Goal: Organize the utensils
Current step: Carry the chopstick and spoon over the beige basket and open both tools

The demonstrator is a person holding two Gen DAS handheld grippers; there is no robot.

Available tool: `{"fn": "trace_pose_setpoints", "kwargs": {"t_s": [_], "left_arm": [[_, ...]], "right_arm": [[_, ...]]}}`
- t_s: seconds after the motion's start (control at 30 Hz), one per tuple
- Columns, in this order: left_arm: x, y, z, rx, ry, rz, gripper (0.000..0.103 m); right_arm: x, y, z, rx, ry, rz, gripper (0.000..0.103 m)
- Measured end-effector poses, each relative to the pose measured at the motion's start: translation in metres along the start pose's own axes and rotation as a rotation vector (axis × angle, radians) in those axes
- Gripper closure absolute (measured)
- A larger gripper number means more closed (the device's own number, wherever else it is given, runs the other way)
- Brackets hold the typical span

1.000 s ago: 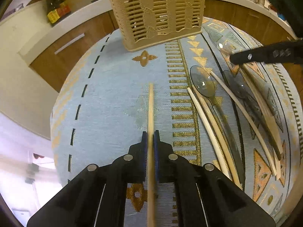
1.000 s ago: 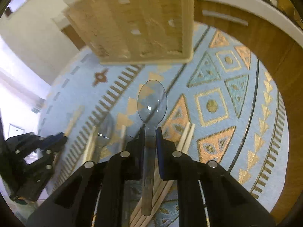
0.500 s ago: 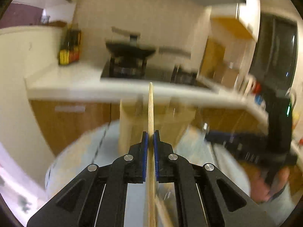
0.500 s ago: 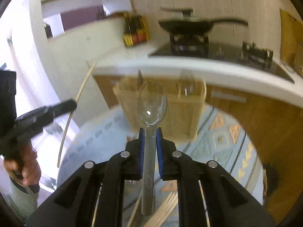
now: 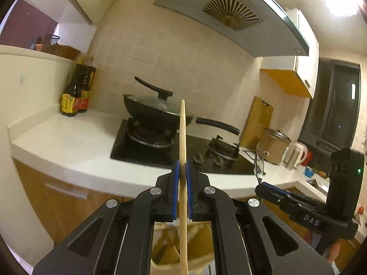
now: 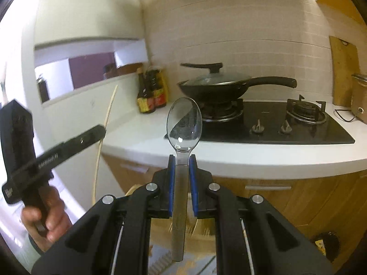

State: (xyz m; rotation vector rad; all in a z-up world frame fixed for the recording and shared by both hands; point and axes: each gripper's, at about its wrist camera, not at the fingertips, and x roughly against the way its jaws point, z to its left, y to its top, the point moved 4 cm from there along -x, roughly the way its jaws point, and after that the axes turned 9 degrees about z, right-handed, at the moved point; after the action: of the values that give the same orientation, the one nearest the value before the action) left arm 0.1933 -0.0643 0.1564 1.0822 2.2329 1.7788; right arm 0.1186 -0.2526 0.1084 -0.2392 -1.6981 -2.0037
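My left gripper (image 5: 182, 163) is shut on a wooden chopstick (image 5: 182, 137) and holds it upright, tip up. Below it, between the gripper's arms, the beige slatted basket (image 5: 197, 247) shows in part. My right gripper (image 6: 182, 158) is shut on a clear plastic spoon (image 6: 184, 123), bowl up. The basket's rim (image 6: 201, 228) shows behind the right gripper's fingers. The left gripper (image 6: 101, 129) with its chopstick (image 6: 107, 114) shows at the left of the right wrist view. The right gripper (image 5: 259, 186) with the spoon (image 5: 258, 162) shows at the right of the left wrist view.
A white counter (image 5: 68, 142) carries a black hob (image 5: 160, 151) with a lidded wok (image 5: 158, 110) and dark sauce bottles (image 5: 76, 91). A cutting board (image 5: 257, 121), a pot (image 5: 274, 146) and a kettle (image 5: 296, 154) stand at the right. Wooden cabinets (image 6: 286, 197) lie below.
Both grippers have lifted off the patterned mat and tilted up to face the stove, each keeping its utensil. The basket has dropped from the top of view to below the grippers.
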Motion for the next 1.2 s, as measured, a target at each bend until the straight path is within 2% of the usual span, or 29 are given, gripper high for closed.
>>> {"fn": "trace_pose_setpoints", "kwargs": {"t_s": [0.07,0.23,0.3,0.47,0.6,0.67,0.73,0.77,0.83,0.87,0.97,1.03,1.1,1.2], "left_arm": [[-0.012,0.003,0.005,-0.003,0.008,-0.014,0.099],[-0.039,-0.007,0.018,-0.012,0.048,-0.046,0.099],[-0.045,-0.014,0.022,-0.008,0.065,-0.071,0.099],[-0.052,-0.027,0.031,0.002,0.097,-0.108,0.099],[-0.046,-0.041,0.033,-0.021,0.028,-0.157,0.098],[-0.042,-0.046,0.034,-0.018,0.043,-0.149,0.098],[-0.039,-0.050,0.039,0.006,0.028,-0.132,0.095],[-0.037,-0.052,0.040,0.018,0.017,-0.121,0.093],[-0.031,-0.056,0.045,0.044,0.008,-0.105,0.075],[-0.027,-0.058,0.048,0.060,-0.001,-0.096,0.071],[-0.017,-0.064,0.051,0.084,-0.037,-0.064,0.062],[-0.007,-0.070,0.051,0.095,-0.061,-0.029,0.044],[0.003,-0.077,0.050,0.102,-0.068,-0.001,0.036],[0.018,-0.090,0.047,0.103,-0.065,0.049,0.030]], "right_arm": [[-0.012,0.006,-0.008,-0.017,-0.016,-0.015,0.094],[-0.044,0.001,-0.017,0.025,-0.185,-0.064,0.094],[-0.051,-0.005,-0.019,0.038,-0.218,-0.091,0.094],[-0.066,-0.017,-0.023,0.063,-0.241,-0.116,0.093],[-0.068,-0.028,-0.028,0.052,-0.202,-0.110,0.093],[-0.067,-0.033,-0.033,0.024,-0.173,-0.096,0.093],[-0.064,-0.038,-0.037,-0.006,-0.148,-0.081,0.087],[-0.060,-0.042,-0.039,-0.020,-0.137,-0.074,0.080],[-0.052,-0.048,-0.040,-0.036,-0.120,-0.072,0.064],[-0.047,-0.051,-0.040,-0.043,-0.118,-0.075,0.054],[-0.029,-0.060,-0.038,-0.057,-0.111,-0.067,0.054],[-0.019,-0.065,-0.037,-0.068,-0.112,-0.052,0.054],[-0.008,-0.073,-0.032,-0.068,-0.113,-0.023,0.054],[0.006,-0.087,-0.024,-0.060,-0.130,0.018,0.054]]}}
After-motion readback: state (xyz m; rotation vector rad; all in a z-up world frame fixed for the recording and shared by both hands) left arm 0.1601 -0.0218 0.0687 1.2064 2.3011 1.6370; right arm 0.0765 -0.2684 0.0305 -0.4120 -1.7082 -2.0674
